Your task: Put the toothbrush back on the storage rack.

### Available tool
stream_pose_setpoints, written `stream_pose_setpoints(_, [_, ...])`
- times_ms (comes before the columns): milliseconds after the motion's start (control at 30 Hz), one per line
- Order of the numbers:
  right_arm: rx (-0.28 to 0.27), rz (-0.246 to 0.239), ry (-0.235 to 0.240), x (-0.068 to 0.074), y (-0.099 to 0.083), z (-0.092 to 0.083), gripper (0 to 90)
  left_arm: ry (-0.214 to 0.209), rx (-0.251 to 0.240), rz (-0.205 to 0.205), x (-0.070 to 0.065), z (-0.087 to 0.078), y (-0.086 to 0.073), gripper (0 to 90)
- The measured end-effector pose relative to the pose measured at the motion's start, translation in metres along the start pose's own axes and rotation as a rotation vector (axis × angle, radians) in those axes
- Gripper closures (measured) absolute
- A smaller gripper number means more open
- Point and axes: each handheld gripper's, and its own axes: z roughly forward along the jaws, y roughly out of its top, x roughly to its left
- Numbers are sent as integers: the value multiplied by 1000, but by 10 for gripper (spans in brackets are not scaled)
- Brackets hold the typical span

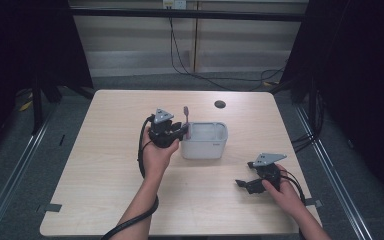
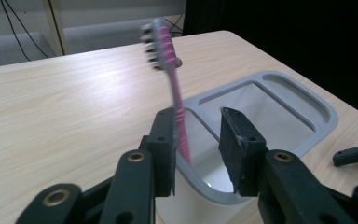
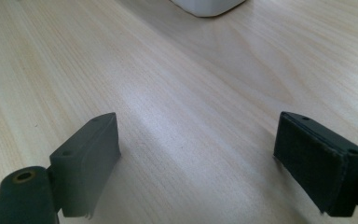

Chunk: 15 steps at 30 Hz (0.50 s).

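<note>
Two grippers are at work over a pale wooden table (image 1: 105,165). The left gripper (image 2: 200,149) hovers at the near-left corner of a grey-white bin (image 2: 307,116), its jaws parted; a pink toothbrush (image 2: 170,84) stands almost upright between them, leaning against the inner face of the left-hand jaw while the other jaw stands clear of it, so nothing is clamped. The brush's bristled head is up and blurred, and its handle reaches down past the bin's rim into the corner of the bin. In the high view the left gripper (image 1: 172,132) sits just beside the bin's (image 1: 207,147) left wall, with the toothbrush (image 1: 185,120) rising above it. The right gripper (image 3: 198,158) rests low near the table's right front, well apart from the bin, jaws spread wide with only bare wood between them. In the high view the right gripper (image 1: 245,184) points left
</note>
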Motion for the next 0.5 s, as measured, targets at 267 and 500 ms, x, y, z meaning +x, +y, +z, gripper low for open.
stream_pose_setpoints(267, [0,-1,0,0,0,0,135,-3,25,-18,3,-4,1,564])
stream_pose_setpoints(500, [0,1,0,0,0,0,135,-11,40,-30,5,-5,1,466])
